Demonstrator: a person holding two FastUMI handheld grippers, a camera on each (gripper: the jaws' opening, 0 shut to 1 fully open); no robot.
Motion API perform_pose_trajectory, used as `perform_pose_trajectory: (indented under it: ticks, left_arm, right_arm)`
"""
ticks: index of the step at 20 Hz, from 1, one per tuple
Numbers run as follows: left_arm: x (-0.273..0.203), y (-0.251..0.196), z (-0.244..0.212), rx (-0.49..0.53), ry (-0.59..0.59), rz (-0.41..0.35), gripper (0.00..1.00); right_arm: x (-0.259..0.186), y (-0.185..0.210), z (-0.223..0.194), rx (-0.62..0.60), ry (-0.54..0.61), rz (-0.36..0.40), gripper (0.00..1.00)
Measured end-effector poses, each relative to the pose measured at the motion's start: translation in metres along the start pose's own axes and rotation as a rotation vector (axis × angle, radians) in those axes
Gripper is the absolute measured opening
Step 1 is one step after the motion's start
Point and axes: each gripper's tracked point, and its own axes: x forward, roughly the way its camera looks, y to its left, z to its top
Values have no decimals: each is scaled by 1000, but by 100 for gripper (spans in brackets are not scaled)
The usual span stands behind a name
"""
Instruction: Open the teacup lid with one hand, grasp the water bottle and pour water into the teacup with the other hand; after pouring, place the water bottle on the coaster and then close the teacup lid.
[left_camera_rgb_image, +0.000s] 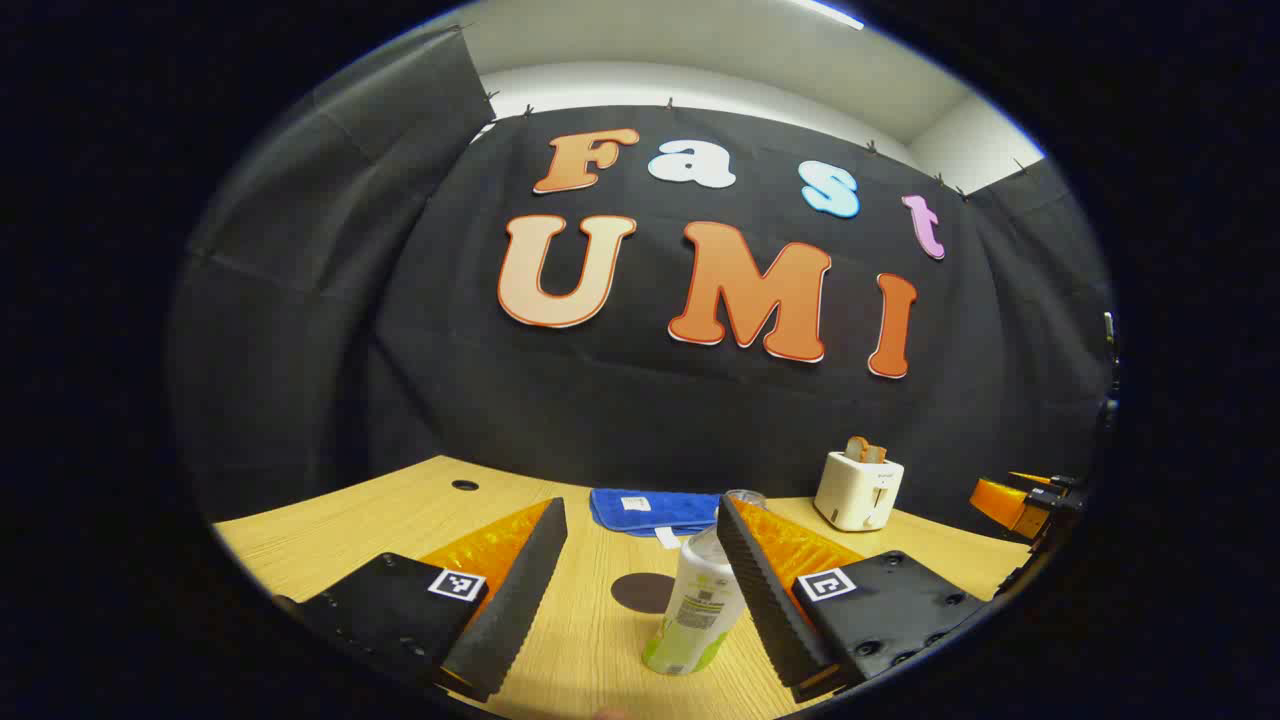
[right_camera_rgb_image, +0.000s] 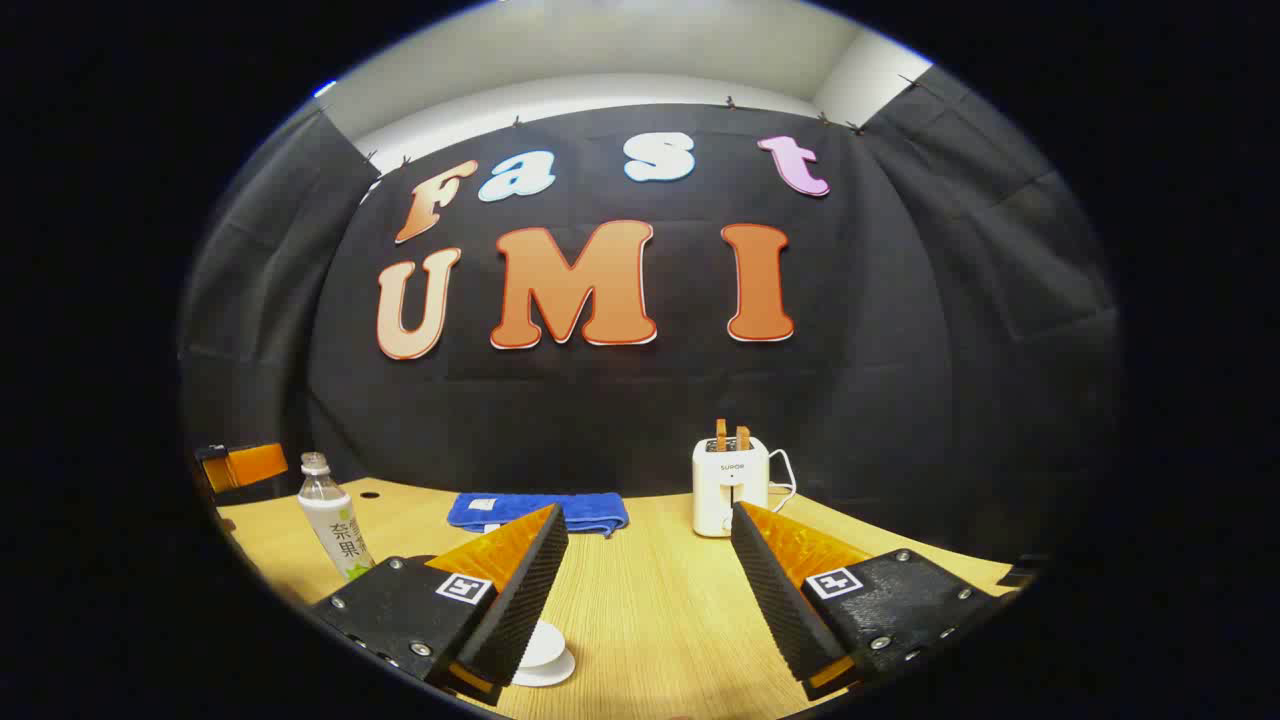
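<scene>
Left gripper view looks across the wooden worktop (left_camera_rgb_image: 330, 520) with the left gripper (left_camera_rgb_image: 640, 590) spread wide. The water bottle (left_camera_rgb_image: 695, 610) stands upright between its fingers, right against the right-hand finger (left_camera_rgb_image: 760, 590) and well clear of the other; whether that finger actually touches it I cannot tell. The bottle carries a white and green label and its cap is on; how much liquid is inside cannot be read. Just beyond it a dark round coaster (left_camera_rgb_image: 640, 592) lies flat on the wood. Farther back, near the worktop's rear edge, lie a folded blue cloth (left_camera_rgb_image: 650, 510) and a white toaster (left_camera_rgb_image: 858, 490) with toast in its slots. At the far right edge of this view an orange and black piece of the other gripper (left_camera_rgb_image: 1020, 505) juts in.

Right gripper view gives the same worktop from the other side: the bottle (right_camera_rgb_image: 330, 520) stands near the left edge. The right gripper (right_camera_rgb_image: 640, 590) is also spread, pinching nothing. The teacup lid (right_camera_rgb_image: 545, 655), white, sits low at the near edge, partly hidden behind the left-hand finger (right_camera_rgb_image: 520, 600); the cup beneath cannot be made out.
</scene>
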Motion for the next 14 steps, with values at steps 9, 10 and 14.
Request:
perform_pose_trajectory:
  ticks: [9, 10, 14]
  left_arm:
    - [1, 1, -16, 40, -19, 40, 97]
    - [0, 3, -16, 28, -16, 49, 97]
    - [-10, 20, -8, 83, -43, 97, 97]
  right_arm:
    - [-1, 16, -22, 46, 56, 68, 98]
    - [-1, 15, -21, 50, 51, 65, 98]
    - [-4, 12, -26, 45, 51, 50, 98]
